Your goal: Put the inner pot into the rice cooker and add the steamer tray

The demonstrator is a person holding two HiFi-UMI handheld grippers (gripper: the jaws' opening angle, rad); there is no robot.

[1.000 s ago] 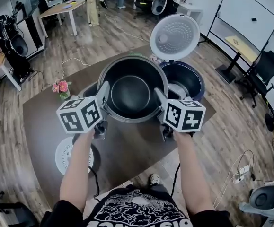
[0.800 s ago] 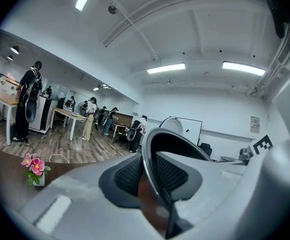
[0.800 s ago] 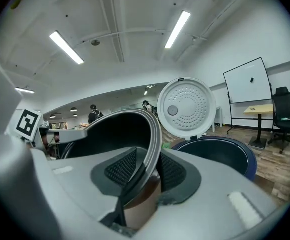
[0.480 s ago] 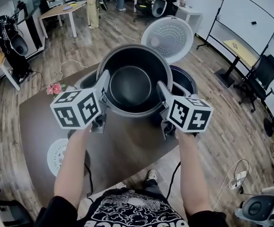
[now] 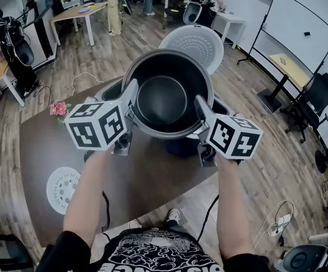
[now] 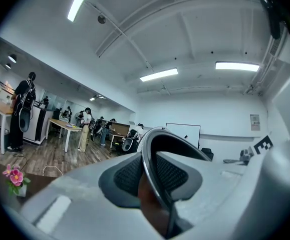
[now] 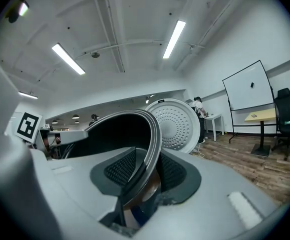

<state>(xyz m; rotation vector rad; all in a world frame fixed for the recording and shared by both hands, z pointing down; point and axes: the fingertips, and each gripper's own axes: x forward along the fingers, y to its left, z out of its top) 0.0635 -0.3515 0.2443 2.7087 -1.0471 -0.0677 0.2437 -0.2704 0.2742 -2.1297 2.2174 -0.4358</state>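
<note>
We hold the inner pot (image 5: pixel 162 98) by its rim above the open rice cooker (image 5: pixel 178 147). Left gripper (image 5: pixel 132 102) pinches the rim's left edge, right gripper (image 5: pixel 200 111) its right edge. Steamer tray (image 5: pixel 62 188) lies near-left on the table (image 5: pixel 152 177).

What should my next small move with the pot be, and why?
Probably lower the inner pot straight down, kept level. The left claw and right claw both clamp its rim. It hangs over the rice cooker, whose body shows on either side beneath it, and the lid stands open.
</note>
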